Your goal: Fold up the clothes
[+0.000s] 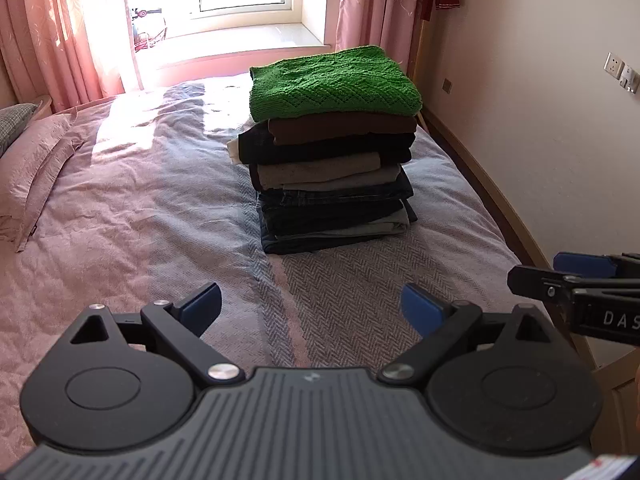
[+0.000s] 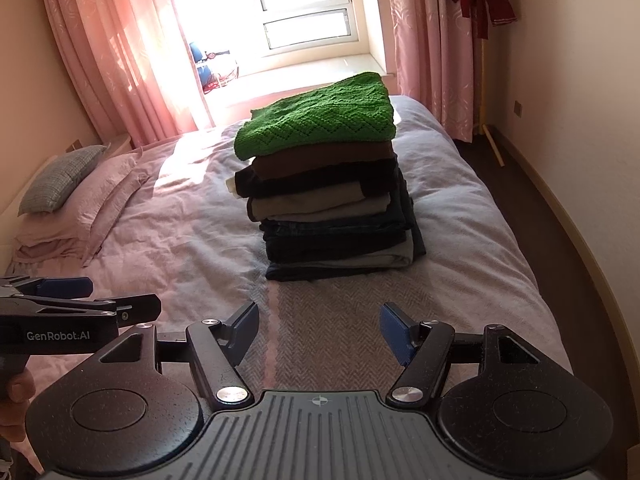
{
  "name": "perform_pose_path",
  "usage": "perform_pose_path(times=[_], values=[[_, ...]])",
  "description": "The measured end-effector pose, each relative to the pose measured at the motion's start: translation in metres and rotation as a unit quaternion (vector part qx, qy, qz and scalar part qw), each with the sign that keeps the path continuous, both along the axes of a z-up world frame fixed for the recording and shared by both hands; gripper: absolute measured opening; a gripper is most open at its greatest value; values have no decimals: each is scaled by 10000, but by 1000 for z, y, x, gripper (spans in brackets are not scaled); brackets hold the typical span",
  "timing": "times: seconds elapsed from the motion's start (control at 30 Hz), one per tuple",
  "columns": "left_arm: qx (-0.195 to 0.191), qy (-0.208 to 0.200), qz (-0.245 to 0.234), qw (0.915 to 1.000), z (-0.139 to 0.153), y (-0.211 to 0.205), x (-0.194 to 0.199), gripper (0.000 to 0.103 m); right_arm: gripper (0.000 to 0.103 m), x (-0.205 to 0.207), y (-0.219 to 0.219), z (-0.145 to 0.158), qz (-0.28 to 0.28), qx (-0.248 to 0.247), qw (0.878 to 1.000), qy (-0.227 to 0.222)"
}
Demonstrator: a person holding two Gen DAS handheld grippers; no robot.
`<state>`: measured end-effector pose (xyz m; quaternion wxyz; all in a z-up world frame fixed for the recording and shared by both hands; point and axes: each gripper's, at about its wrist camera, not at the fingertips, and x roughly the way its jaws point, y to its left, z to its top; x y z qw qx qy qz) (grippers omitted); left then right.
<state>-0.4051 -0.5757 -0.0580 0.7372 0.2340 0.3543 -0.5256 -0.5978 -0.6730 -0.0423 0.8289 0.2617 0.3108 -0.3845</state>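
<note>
A tall stack of folded clothes (image 1: 332, 184) (image 2: 332, 208) stands on the bed, with a green knitted sweater (image 1: 334, 82) (image 2: 316, 118) on top and brown, black, beige and denim pieces beneath. My left gripper (image 1: 310, 306) hovers open above the bedspread, short of the stack, nothing between its blue pads. My right gripper (image 2: 318, 330) is likewise open and empty, just in front of the stack. Each gripper shows in the other's view: the right one (image 1: 576, 280) at the right edge, the left one (image 2: 80, 296) at the left edge.
The bed (image 1: 140, 200) (image 2: 460, 240) has a pinkish-grey cover, with pillows (image 1: 36, 152) (image 2: 80, 196) at the left. Pink curtains (image 1: 60, 28) (image 2: 120, 48) frame a bright window. A wall (image 1: 540, 100) and dark floor strip (image 2: 540, 200) run along the bed's right side. A hand (image 2: 16, 404) holds the left gripper.
</note>
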Motion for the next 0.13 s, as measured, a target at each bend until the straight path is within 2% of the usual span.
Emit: perform_pose_path(times=[0.13], values=[[43,-7,5,10000,-2,-1,-2,94,64,-3,2,0,-42,1,10000,6]])
